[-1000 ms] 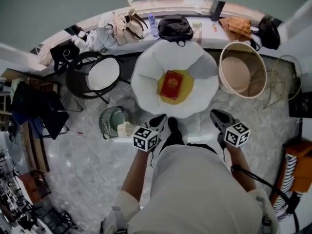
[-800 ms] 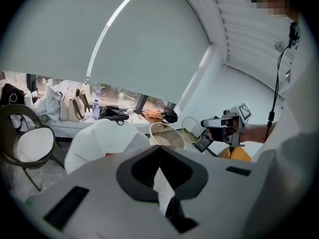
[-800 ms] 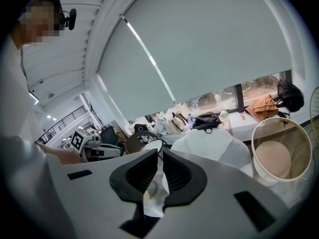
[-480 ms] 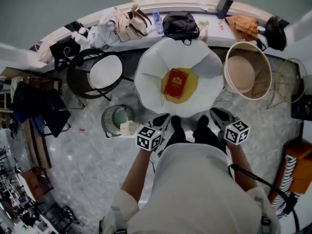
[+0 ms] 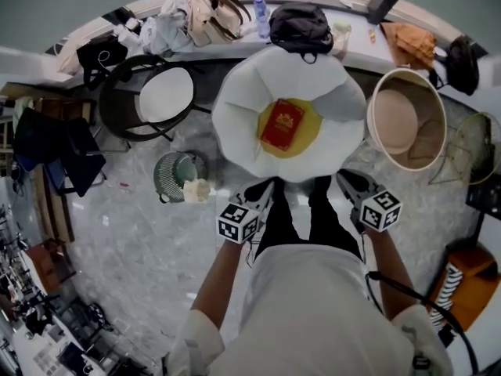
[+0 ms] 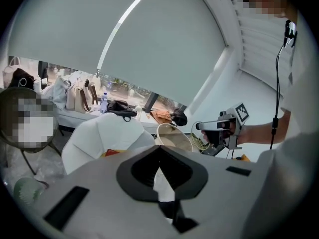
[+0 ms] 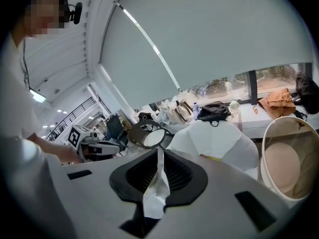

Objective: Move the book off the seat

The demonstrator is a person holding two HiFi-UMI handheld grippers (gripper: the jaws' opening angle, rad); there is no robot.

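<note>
Marble floor [image 5: 141, 233]; book [image 5: 282, 124] on white seat [image 5: 235, 108] ahead of me, long axis pointing away; left gripper [image 5: 261, 189] slightly nearer than right gripper [image 5: 345, 181]; both jaws pressed together.

Book [image 5: 282, 124]: one. Seat [image 5: 311, 134]: one. Tongs [image 5: 257, 191] [image 5: 349, 183]: two.

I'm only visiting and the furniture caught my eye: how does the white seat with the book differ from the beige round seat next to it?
The white seat has a scalloped, petal-like edge and a yellow centre; the beige seat is a plain tub with a smooth rim. The white seat carries a red book; no book lies in the beige seat. Both are round and stand on the pale floor.
</note>
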